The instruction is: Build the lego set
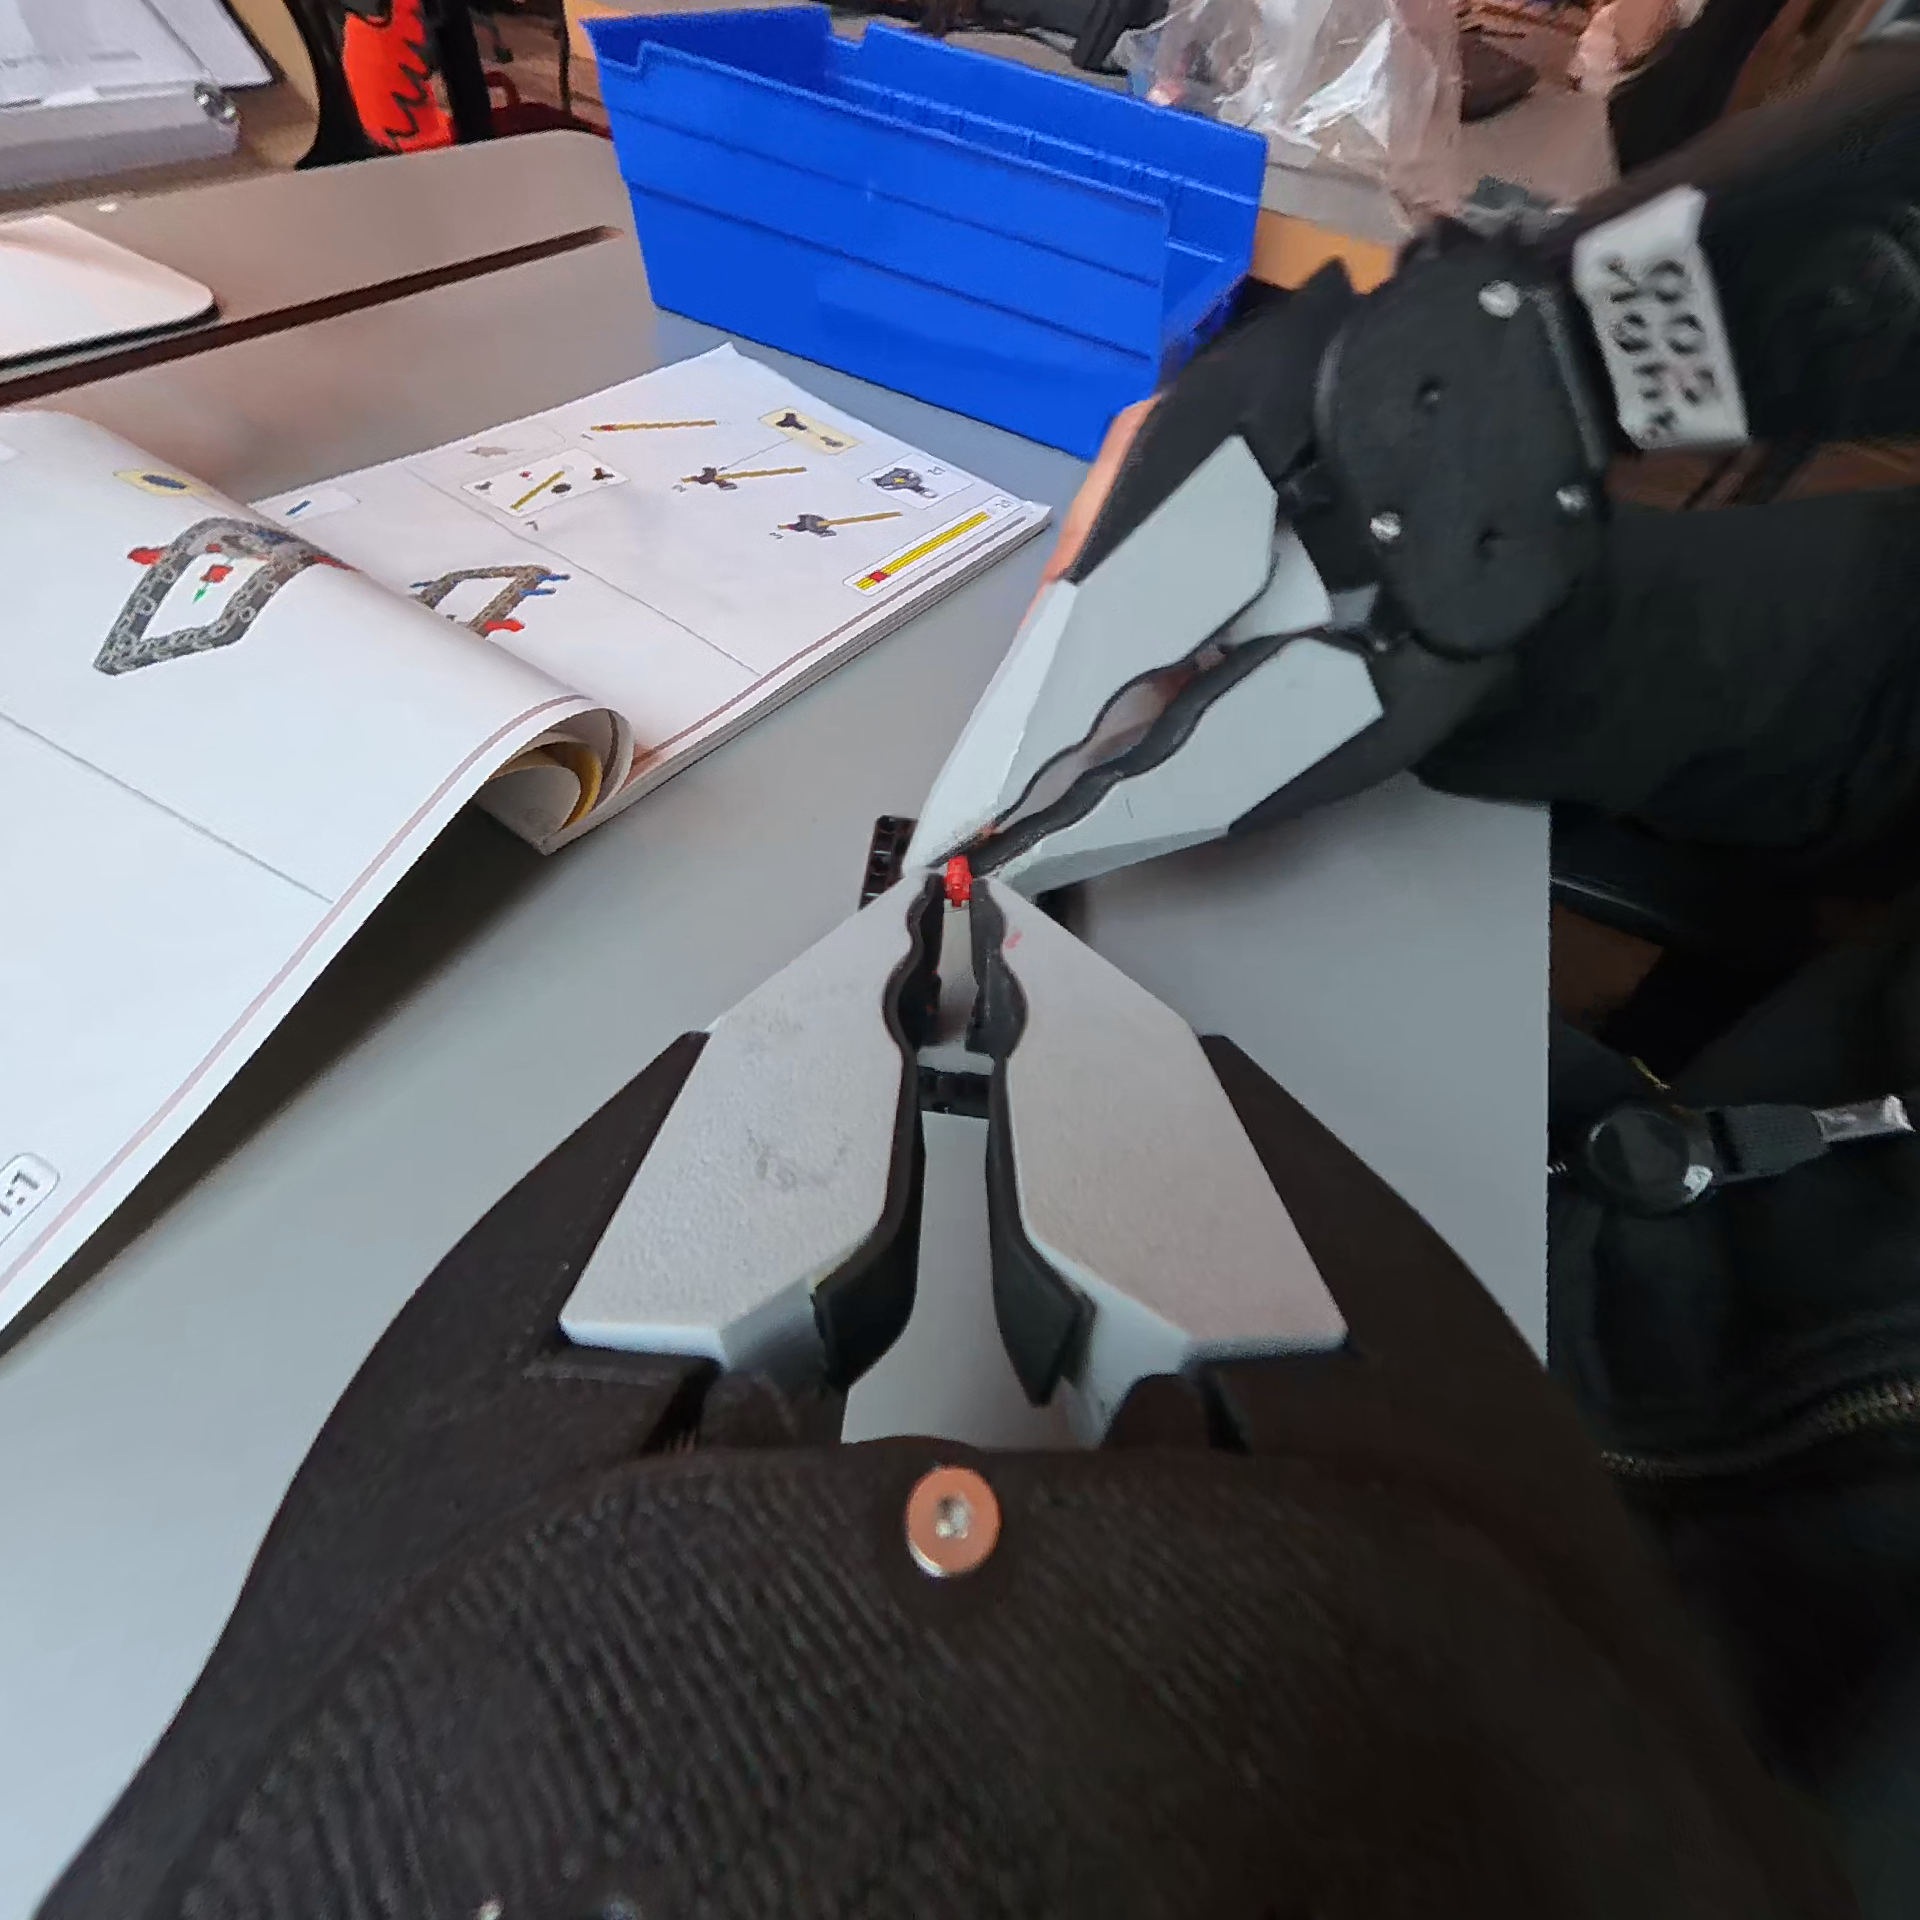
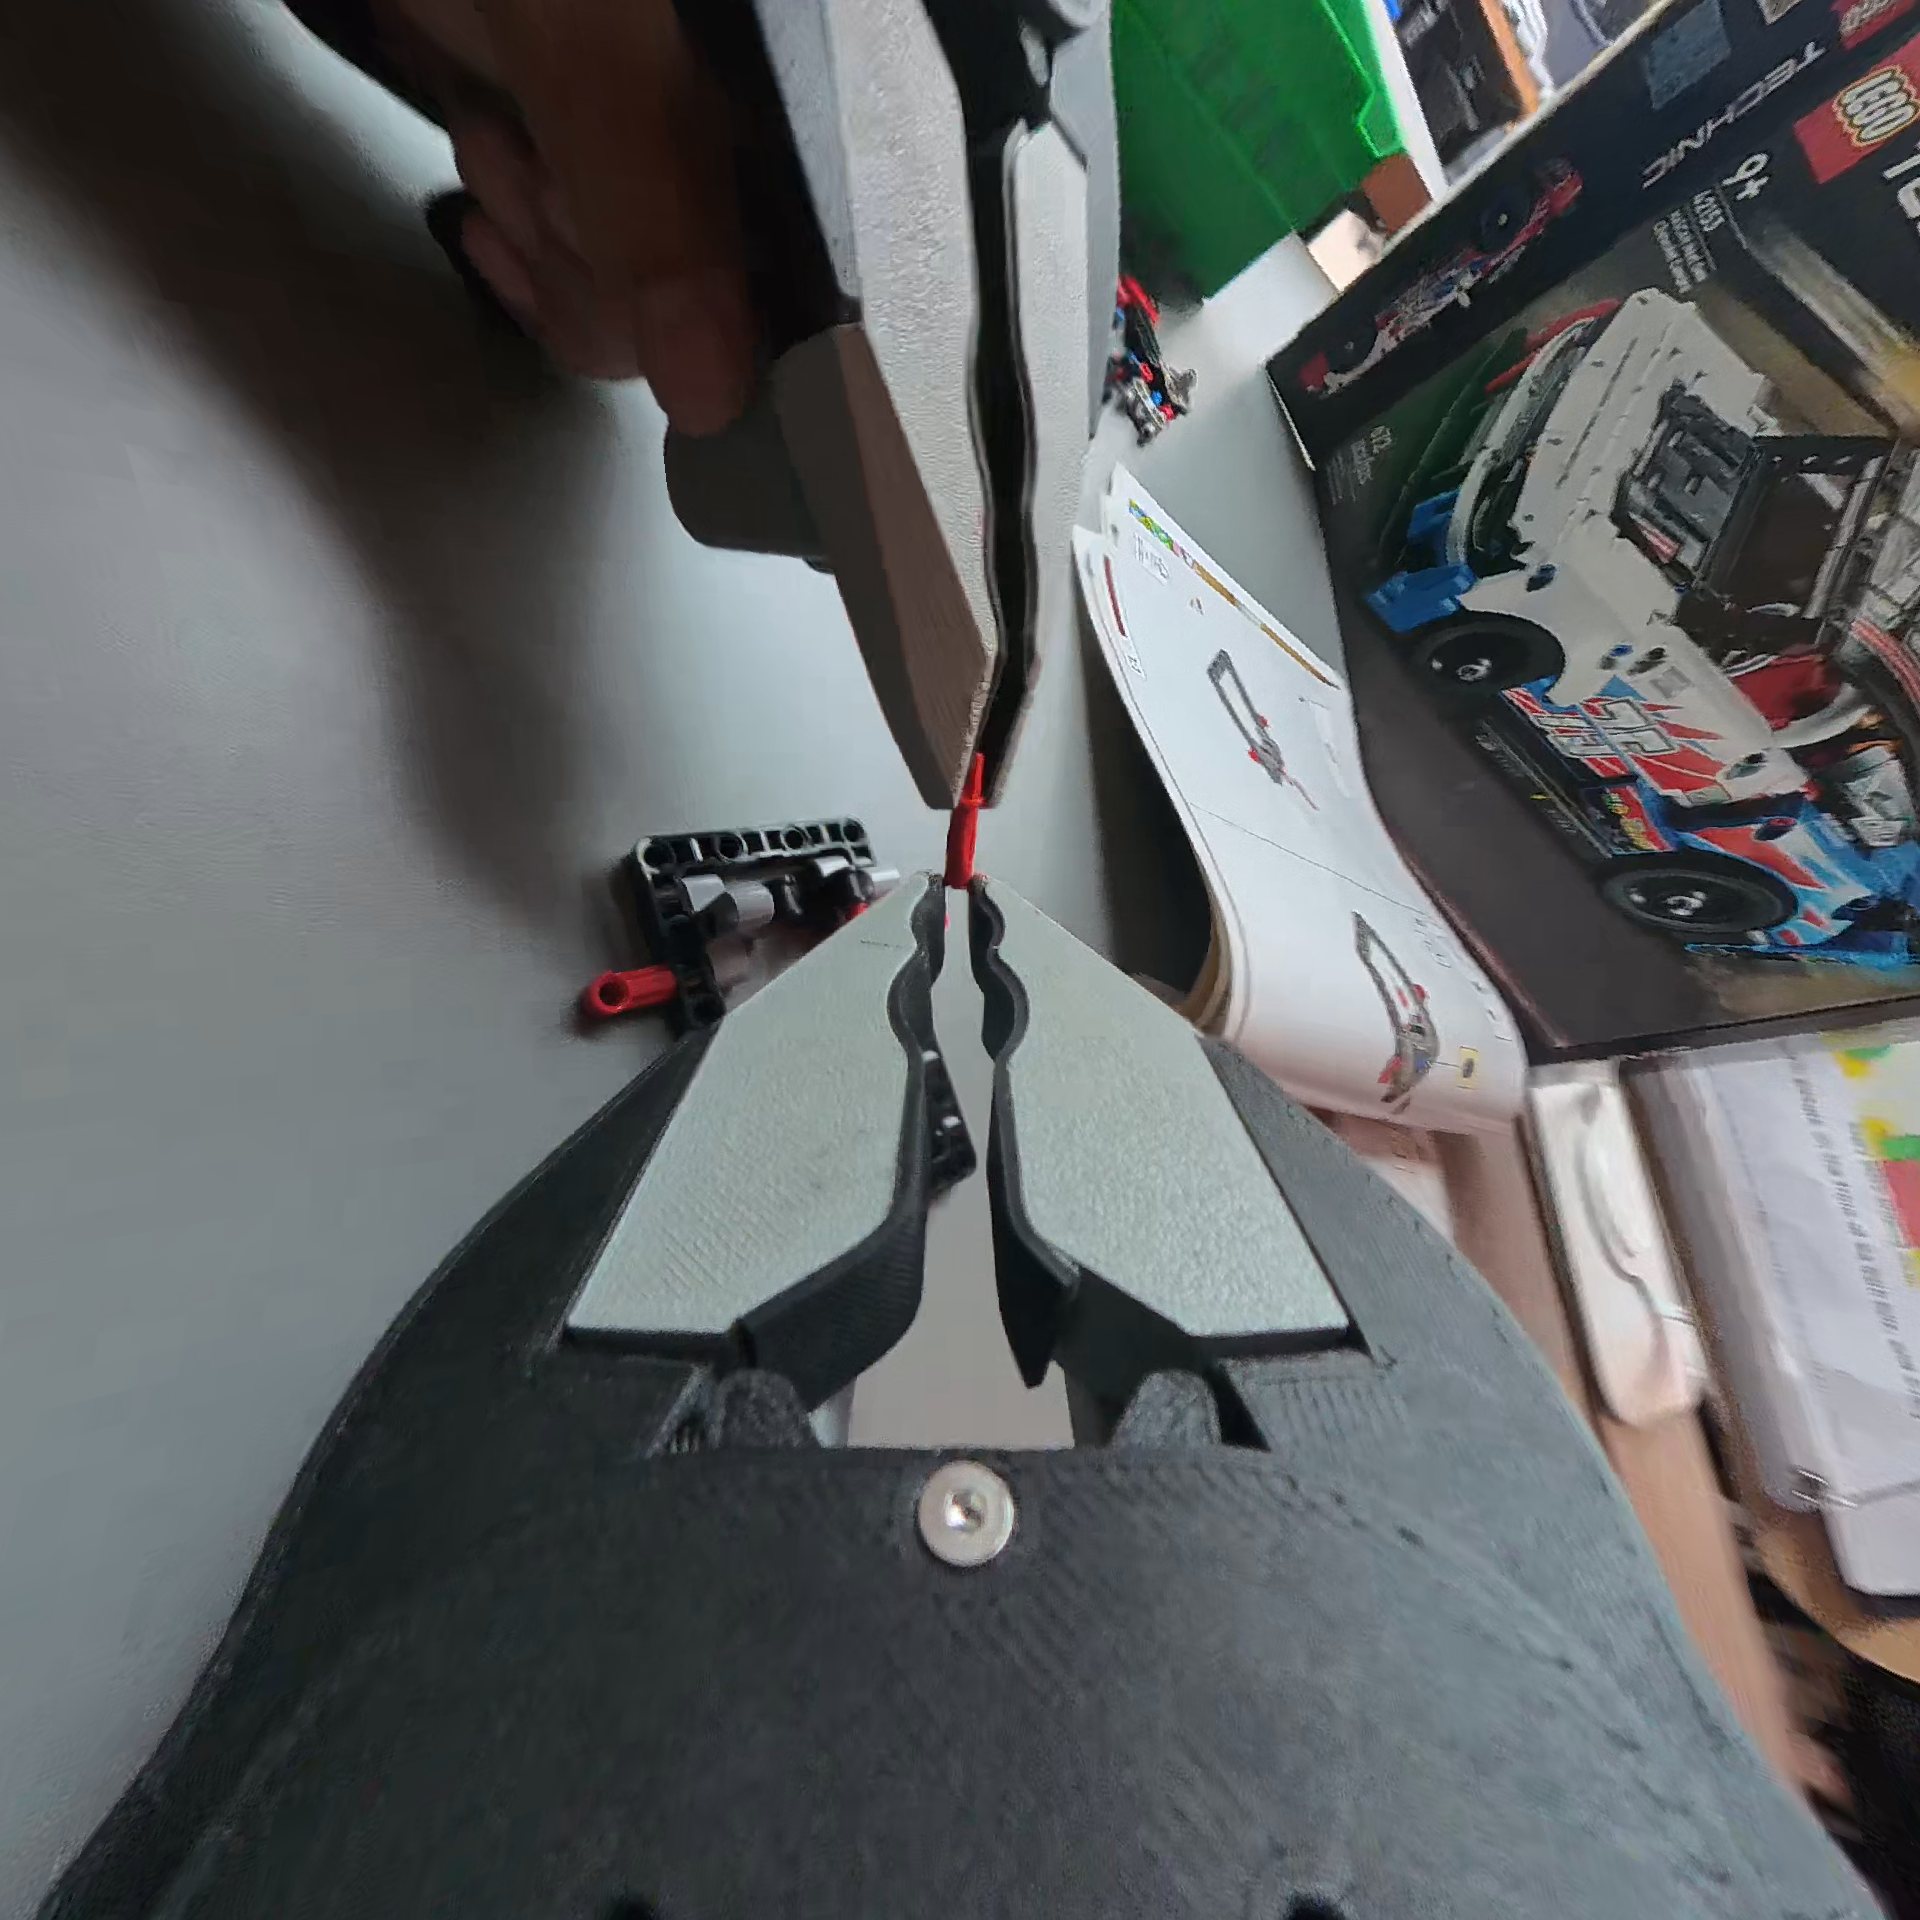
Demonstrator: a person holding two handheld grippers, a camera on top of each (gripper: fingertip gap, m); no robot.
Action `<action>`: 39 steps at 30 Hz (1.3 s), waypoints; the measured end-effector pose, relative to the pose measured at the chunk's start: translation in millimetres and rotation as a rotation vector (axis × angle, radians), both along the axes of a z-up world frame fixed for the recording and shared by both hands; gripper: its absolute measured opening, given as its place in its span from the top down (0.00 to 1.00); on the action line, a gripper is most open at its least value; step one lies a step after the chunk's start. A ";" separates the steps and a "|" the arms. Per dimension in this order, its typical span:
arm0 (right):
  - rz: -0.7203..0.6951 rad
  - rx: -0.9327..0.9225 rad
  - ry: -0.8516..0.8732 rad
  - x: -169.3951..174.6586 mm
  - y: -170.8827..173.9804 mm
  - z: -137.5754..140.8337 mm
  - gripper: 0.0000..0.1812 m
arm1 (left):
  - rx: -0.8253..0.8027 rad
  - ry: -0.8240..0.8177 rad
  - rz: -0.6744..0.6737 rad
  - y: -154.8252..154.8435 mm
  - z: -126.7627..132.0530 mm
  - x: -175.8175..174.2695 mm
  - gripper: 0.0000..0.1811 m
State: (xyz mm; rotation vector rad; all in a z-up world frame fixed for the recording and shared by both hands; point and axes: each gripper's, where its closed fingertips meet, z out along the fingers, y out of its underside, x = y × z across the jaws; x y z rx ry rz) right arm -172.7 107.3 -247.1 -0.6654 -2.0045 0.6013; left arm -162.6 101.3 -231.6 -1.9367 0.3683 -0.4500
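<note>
A small red pin (image 1: 956,881) is pinched between both grippers above the grey table (image 1: 520,1195). My left gripper (image 1: 954,896) is shut on one end of it. My right gripper (image 1: 971,847) comes in from the upper right, tip to tip with the left, and is shut on the other end. In the right wrist view the pin (image 2: 964,826) spans from my right gripper (image 2: 956,886) up to the left gripper (image 2: 979,792). A black frame assembly (image 2: 748,894) with grey connectors and a red pin (image 2: 623,989) lies on the table just below; the grippers mostly hide it in the left wrist view (image 1: 885,854).
An open instruction booklet (image 1: 416,644) lies left of the grippers, also in the right wrist view (image 2: 1299,831). A blue bin (image 1: 914,229) stands behind it, the set's box (image 2: 1662,520) and a green bin (image 2: 1247,125) nearby. Loose parts (image 2: 1148,364) lie farther off. The table edge (image 1: 1548,1039) runs close on the right. The tips of both grippers are at nearly the same place.
</note>
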 end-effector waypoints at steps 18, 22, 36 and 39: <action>0.257 -0.525 -0.032 22.1 -30.5 36.9 0.99 | 0.188 -0.145 -0.200 -19.9 30.9 19.2 0.98; 0.234 -0.501 -0.044 21.6 -25.5 33.1 0.99 | 0.171 -0.138 -0.153 -15.2 28.3 14.1 0.96; 0.217 -0.483 -0.068 20.3 -24.1 26.4 1.00 | 0.114 -0.155 -0.173 -16.3 22.5 15.5 0.96; 0.220 -0.479 -0.069 20.6 -25.0 26.2 0.99 | 0.115 -0.152 -0.172 -16.3 22.5 15.6 0.98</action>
